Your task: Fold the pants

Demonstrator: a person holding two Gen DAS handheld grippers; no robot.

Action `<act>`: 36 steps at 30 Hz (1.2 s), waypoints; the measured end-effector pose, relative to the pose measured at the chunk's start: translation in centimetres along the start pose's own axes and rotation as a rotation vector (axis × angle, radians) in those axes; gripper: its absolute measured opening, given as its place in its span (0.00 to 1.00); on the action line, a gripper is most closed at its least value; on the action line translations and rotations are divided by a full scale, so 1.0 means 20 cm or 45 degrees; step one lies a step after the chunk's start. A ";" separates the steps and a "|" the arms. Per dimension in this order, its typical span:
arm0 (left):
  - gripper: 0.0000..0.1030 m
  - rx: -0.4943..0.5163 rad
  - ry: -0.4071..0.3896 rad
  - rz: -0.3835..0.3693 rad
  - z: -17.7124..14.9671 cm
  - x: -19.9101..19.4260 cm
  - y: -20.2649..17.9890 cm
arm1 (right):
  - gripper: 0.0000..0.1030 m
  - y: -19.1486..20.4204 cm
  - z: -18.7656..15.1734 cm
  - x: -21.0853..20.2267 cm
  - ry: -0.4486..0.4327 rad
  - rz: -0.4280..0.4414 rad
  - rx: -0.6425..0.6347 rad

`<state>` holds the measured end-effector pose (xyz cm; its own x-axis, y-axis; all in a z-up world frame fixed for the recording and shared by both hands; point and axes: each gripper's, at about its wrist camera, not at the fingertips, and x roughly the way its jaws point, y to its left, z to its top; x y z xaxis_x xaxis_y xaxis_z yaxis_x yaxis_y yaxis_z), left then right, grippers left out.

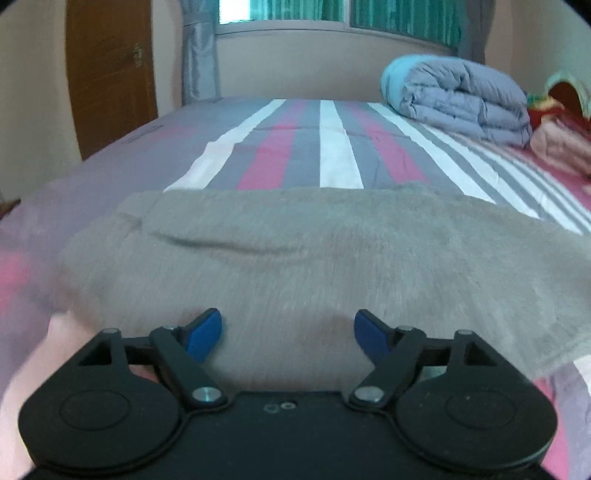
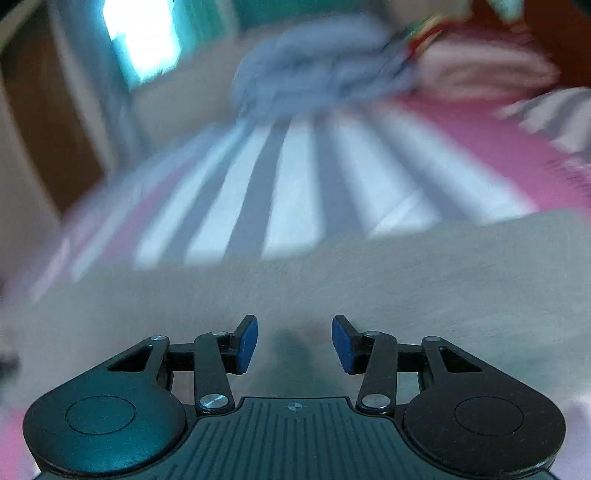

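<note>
Pants [image 1: 295, 258] grey, right end cut off — both grippers' fingers [image 1: 207, 334] spread wide, empty; right view blurred.

A big bed [image 1: 332, 155] has pink, gray and white stripes. A rolled-up gray blanket [image 1: 461, 99] sits on it. A brown door [image 1: 110, 74] stands near a window [image 1: 332, 14].

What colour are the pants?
Grey-beige pants, clearest in the left wrist view.

Taupe-grey pants [image 1: 295, 258] on a bed sheet [image 1: 295, 147] striped pink, grey and white — at two o'clock, a lavender-grey comforter [image 1: 461, 99] with a light-blue edge.
</note>
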<state>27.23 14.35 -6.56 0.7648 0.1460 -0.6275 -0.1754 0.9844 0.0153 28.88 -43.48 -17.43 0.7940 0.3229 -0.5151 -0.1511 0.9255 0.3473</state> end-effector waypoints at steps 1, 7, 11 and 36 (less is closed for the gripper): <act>0.71 -0.010 -0.013 -0.007 -0.02 -0.01 0.01 | 0.44 -0.09 0.01 -0.10 -0.080 0.014 0.083; 0.73 -0.030 -0.094 -0.017 -0.09 0.00 0.00 | 0.43 -0.78 -0.12 -0.50 -0.344 -0.103 0.745; 0.75 -0.029 -0.090 -0.013 -0.09 0.01 -0.01 | 0.43 -1.02 -0.22 -0.57 -0.360 -0.093 1.017; 0.76 -0.022 -0.100 -0.012 -0.10 0.01 -0.01 | 0.08 -1.13 -0.29 -0.38 -0.235 -0.075 0.906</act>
<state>26.10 13.94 -8.20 0.8126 0.1447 -0.5646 -0.1783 0.9840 -0.0044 22.88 -65.76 -25.86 0.8848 0.1802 -0.4298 0.2632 0.5679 0.7799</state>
